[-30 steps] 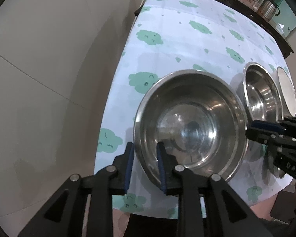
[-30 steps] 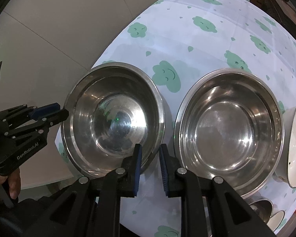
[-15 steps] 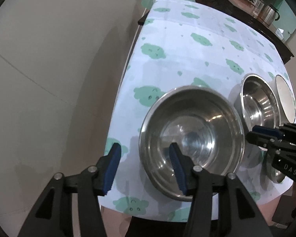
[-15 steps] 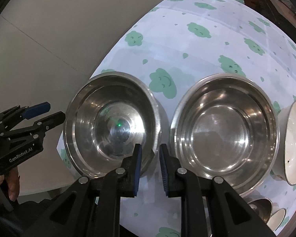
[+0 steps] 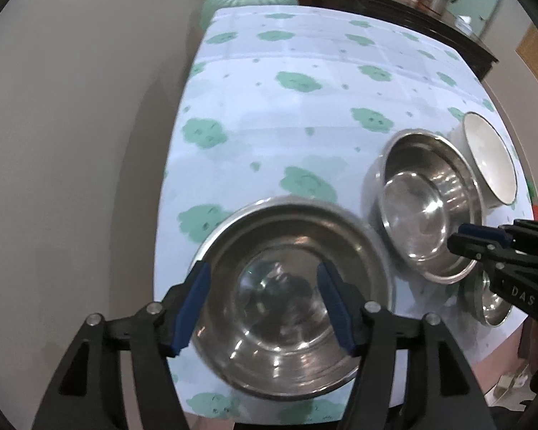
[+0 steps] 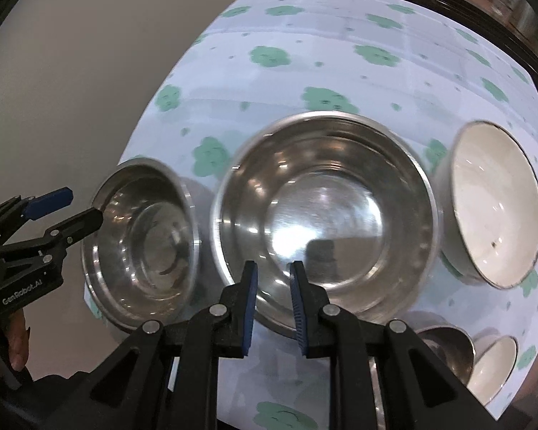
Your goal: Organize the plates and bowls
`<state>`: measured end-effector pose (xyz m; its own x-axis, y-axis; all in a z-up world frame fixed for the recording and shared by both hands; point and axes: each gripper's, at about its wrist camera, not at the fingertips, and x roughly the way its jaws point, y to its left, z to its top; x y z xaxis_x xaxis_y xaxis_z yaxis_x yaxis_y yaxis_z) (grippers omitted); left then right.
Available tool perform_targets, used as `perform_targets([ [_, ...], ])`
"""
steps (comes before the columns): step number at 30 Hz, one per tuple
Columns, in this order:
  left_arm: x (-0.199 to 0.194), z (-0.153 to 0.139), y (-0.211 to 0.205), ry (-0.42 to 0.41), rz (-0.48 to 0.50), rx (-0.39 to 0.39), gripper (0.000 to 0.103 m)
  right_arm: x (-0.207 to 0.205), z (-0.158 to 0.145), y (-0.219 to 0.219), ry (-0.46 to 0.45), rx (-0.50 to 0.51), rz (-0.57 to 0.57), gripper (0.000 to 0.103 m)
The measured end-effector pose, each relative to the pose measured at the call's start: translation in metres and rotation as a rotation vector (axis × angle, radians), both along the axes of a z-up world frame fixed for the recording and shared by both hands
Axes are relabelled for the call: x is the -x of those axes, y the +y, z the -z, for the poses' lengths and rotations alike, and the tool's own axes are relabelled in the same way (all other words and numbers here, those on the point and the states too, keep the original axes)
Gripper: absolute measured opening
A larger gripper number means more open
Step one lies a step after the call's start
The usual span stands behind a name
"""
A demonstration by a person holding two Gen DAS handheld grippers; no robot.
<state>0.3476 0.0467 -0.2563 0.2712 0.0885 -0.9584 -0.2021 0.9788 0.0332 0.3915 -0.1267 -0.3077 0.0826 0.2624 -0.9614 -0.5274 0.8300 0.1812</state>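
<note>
Currently the left gripper (image 5: 263, 304) has its blue-padded jaws spread wide, holding nothing, poised over the near rim of a large round stainless-steel bowl (image 5: 287, 297) that sits at the near left corner of the table with the pale cloud-print cloth (image 5: 305, 114). Right gripper (image 6: 272, 299) has jaws parted by a narrow gap, empty, at the near rim of a second large steel bowl (image 6: 326, 215) just right of the first; contact with the rim can't be confirmed. Right of that second bowl, nearly touching, stands a white enamel bowl with a dark rim (image 6: 495, 204). Nearer the table edge on that side, a small steel bowl (image 6: 444, 347) and a small white bowl (image 6: 495, 369) sit together.
</note>
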Motion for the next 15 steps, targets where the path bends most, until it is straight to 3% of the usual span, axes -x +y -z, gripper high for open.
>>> perform_targets([
  [7,-0.024,-0.001,-0.020,0.000,0.075,-0.006,0.063,-0.011,-0.003,-0.028,-0.012,0.008,0.091,0.023],
  [11,-0.035,0.000,-0.030,0.000,0.115,-0.004,0.064,-0.016,-0.004,-0.041,-0.018,0.008,0.137,0.036],
  [15,-0.047,0.002,-0.040,0.006,0.154,-0.006,0.064,-0.020,-0.004,-0.052,-0.021,0.010,0.171,0.039],
])
